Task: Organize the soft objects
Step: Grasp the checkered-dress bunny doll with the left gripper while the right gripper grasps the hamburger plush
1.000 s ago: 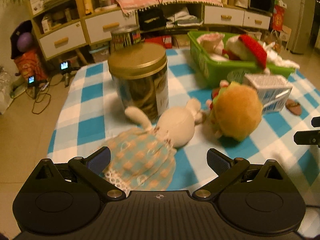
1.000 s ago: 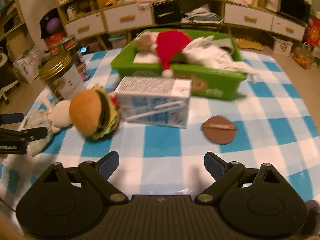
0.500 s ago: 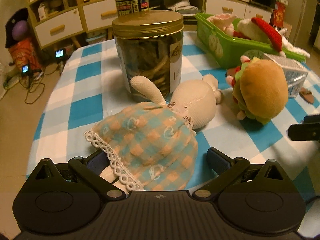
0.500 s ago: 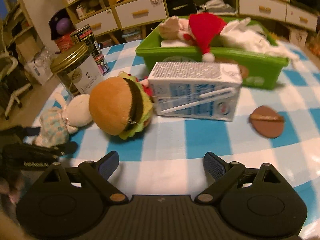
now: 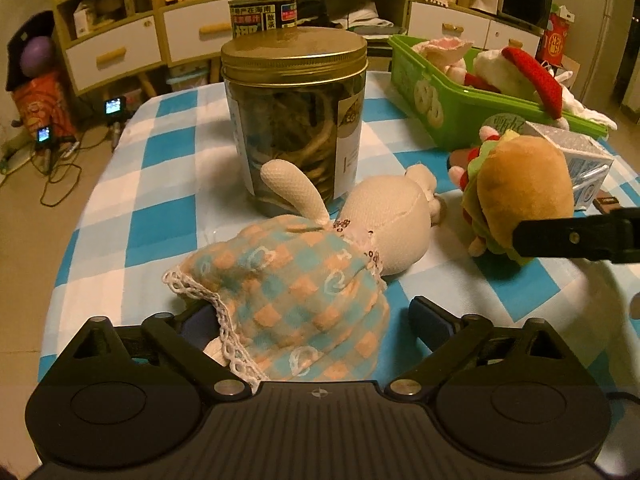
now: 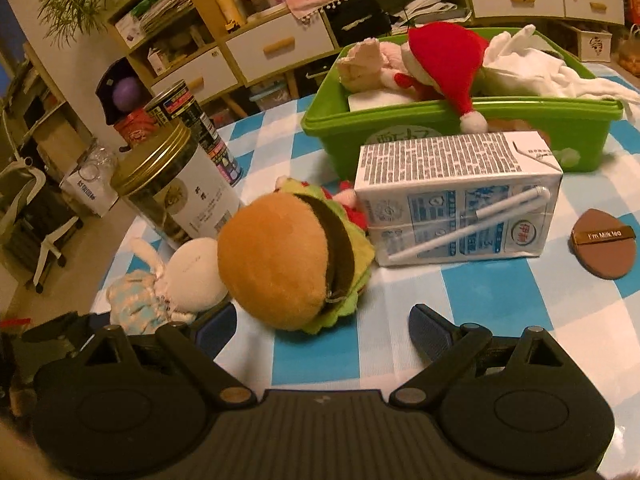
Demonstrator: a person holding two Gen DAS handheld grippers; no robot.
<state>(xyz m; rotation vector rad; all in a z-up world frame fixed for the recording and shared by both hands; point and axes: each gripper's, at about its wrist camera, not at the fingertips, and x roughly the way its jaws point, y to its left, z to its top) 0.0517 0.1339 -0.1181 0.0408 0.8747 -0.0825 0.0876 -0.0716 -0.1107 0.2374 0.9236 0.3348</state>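
Observation:
A cream rabbit doll (image 5: 384, 224) in a checked blue and peach dress (image 5: 296, 300) lies on the checked tablecloth. My left gripper (image 5: 316, 320) is open, its jaws on either side of the dress. The doll also shows in the right wrist view (image 6: 192, 276). A plush burger (image 6: 288, 264) lies just ahead of my open right gripper (image 6: 324, 324), whose left finger (image 5: 576, 236) crosses in front of the burger (image 5: 520, 184) in the left wrist view. A green basket (image 6: 440, 128) at the back holds a Santa plush (image 6: 444, 56) and white cloth.
A gold-lidded jar (image 5: 296, 120) stands right behind the doll, with a tin can (image 5: 262, 12) behind it. A milk carton (image 6: 456, 200) lies between the burger and the basket. A brown powder puff (image 6: 602, 248) lies to the right. The table edge is near at left.
My left gripper has moved forward until its jaws straddle the doll's dress. My right gripper has moved forward and left, close up to the burger.

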